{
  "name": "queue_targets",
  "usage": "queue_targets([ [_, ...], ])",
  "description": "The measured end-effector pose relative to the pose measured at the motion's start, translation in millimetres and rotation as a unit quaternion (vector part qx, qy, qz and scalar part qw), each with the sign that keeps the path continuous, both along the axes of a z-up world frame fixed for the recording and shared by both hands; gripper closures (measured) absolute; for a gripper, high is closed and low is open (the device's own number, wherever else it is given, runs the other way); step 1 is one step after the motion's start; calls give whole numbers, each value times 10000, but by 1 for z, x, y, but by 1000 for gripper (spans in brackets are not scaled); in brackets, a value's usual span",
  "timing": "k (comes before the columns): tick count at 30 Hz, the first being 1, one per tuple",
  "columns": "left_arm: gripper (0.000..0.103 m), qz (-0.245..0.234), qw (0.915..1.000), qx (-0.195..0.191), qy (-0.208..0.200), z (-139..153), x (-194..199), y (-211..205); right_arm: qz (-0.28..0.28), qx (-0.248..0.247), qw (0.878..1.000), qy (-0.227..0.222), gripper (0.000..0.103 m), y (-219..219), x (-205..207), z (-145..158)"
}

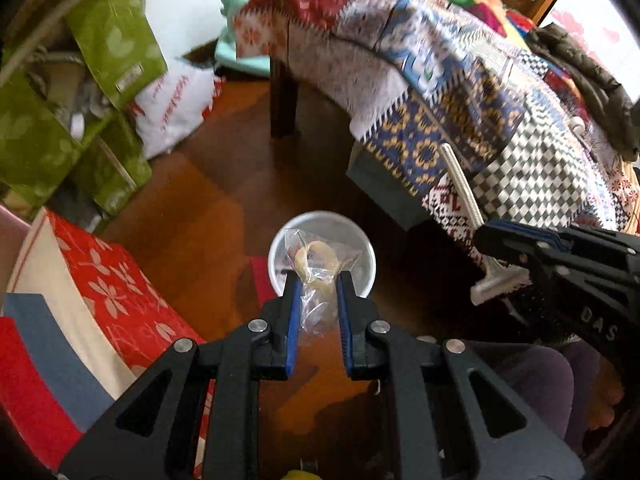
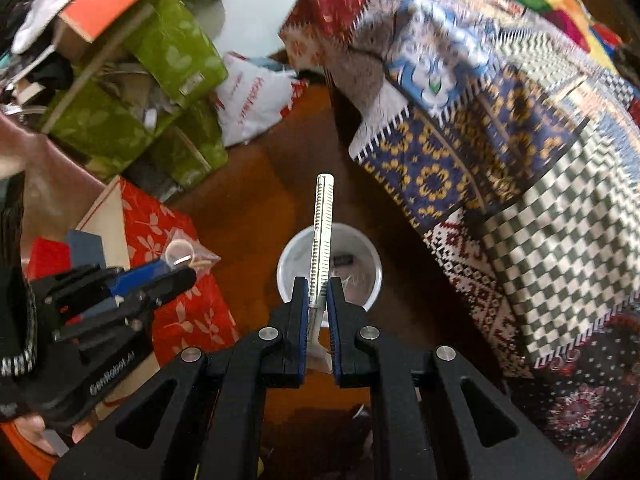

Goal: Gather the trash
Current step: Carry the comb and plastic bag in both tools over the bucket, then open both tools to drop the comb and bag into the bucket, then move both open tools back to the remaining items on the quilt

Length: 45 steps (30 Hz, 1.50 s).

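Observation:
A small white trash bin [image 1: 362,246] stands on the brown wooden floor, and both grippers hang over it. My left gripper [image 1: 318,278] is shut on a clear plastic bag [image 1: 316,264] that holds rubber bands; the bag juts over the bin's mouth. My right gripper [image 2: 319,282] is shut on a white disposable razor [image 2: 323,232], whose ribbed handle points away over the bin [image 2: 360,254]. In the left wrist view the right gripper [image 1: 486,236] shows at the right with the razor [image 1: 460,188]. The right wrist view shows the left gripper [image 2: 188,270] at the left, holding the bag [image 2: 188,254].
A table draped in a patchwork cloth [image 1: 460,100] overhangs the bin's right side. Red floral boxes [image 1: 112,292] lie to the left, green bags [image 1: 100,60] and a white plastic bag [image 1: 176,100] behind them. Some scraps lie inside the bin.

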<state>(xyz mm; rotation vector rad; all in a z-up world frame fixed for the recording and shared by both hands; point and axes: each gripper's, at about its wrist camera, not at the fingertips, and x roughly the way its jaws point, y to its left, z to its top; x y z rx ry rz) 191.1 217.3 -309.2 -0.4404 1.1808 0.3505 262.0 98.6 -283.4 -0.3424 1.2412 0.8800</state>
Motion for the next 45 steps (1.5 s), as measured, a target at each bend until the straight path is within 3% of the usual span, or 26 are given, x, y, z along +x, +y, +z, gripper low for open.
queue_targets([
  [11, 87, -44, 9987, -310, 393, -34, 36, 4, 143, -314, 9981, 516, 93, 33, 24, -32],
  [14, 87, -119, 9984, -297, 459, -35, 45, 3, 119, -334, 9973, 649, 78, 34, 29, -36],
  [15, 87, -128, 9983, -286, 482, -36, 48, 2, 101, -329, 9974, 631, 73, 33, 30, -36],
  [19, 85, -78, 9979, -265, 584, -40, 55, 4, 83, -362, 9983, 452, 71, 25, 32, -32],
  [21, 71, -32, 9975, -318, 627, -42, 56, 5, 88, -374, 9985, 396, 71, 20, 33, -29],
  [26, 68, -54, 9978, -214, 625, -37, 56, 0, 131, -332, 9991, 220, 71, 9, 34, -18],
  [34, 68, 26, 9993, 94, 354, 0, 42, -9, 141, -96, 9998, -142, 71, -16, 28, 15],
  [45, 68, 33, 9963, 673, -535, 97, 25, -42, -108, 396, 9959, -810, 72, -69, 20, 81],
])
